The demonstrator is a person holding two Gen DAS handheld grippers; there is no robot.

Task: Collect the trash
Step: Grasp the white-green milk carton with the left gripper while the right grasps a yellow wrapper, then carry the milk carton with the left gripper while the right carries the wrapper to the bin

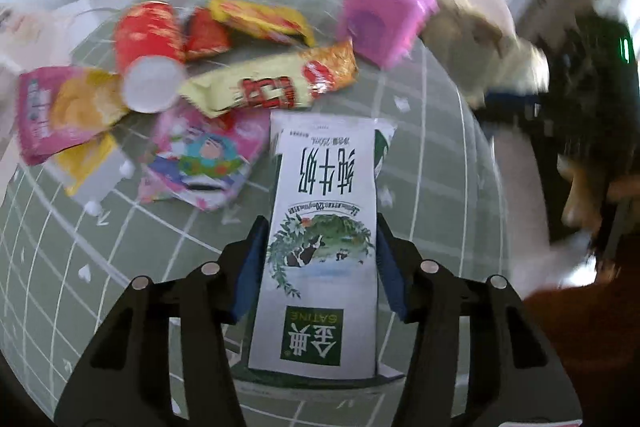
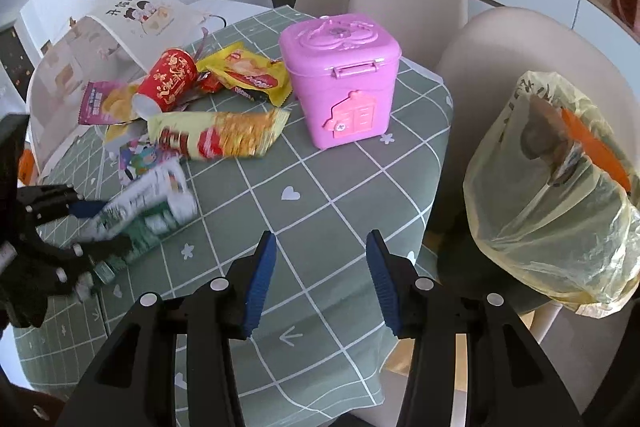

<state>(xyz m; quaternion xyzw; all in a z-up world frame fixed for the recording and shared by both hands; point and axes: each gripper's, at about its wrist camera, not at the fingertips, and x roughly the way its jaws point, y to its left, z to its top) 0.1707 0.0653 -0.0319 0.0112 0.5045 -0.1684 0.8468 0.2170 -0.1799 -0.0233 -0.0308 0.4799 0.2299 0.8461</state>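
Left gripper [image 1: 320, 259] clamps the milk carton [image 1: 324, 227].
Its pads pinch the carton's sides over the near left of the counter [image 2: 320, 187], likely for the bag [image 2: 560, 195] on the right; right gripper [image 2: 322, 267] hangs open and empty; wrappers [image 2: 216, 135] wait at the far left.

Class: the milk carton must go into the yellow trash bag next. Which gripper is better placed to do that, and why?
The left gripper: it is already shut on the milk carton. The right gripper is open and empty, though nearer the yellow trash bag.
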